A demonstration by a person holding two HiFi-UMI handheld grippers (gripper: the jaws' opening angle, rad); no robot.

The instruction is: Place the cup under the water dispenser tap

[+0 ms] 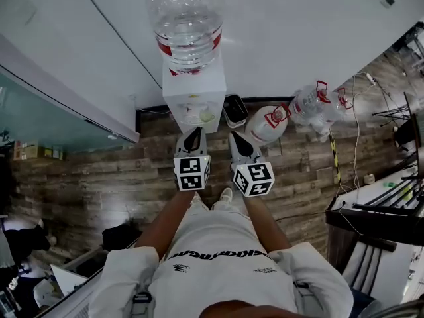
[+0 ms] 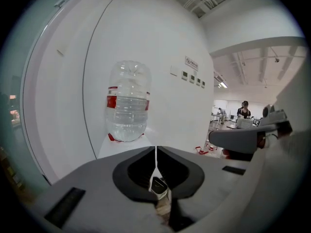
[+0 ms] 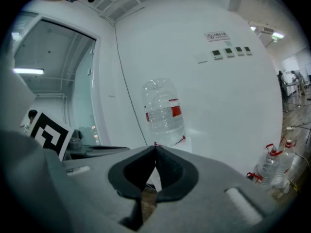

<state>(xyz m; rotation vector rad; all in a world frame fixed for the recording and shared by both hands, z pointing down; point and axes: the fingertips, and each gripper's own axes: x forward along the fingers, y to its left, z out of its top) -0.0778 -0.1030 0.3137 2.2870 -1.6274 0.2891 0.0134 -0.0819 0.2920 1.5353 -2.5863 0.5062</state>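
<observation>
Hiding dispenser (image 2: 119, 145) base: closed left tongs (image 2: 155, 148)

White short-sleeved shirt (image 1: 222, 280), dark chest lettering (image 1: 215, 254), apparently a white shoe (image 1: 226, 195)

Right tongs (image 3: 155, 149) closed, empty; inverted water bottle (image 3: 164, 111) straight ahead against white wall (image 3: 218, 96); spare bottles (image 3: 272, 166) lower right.
</observation>
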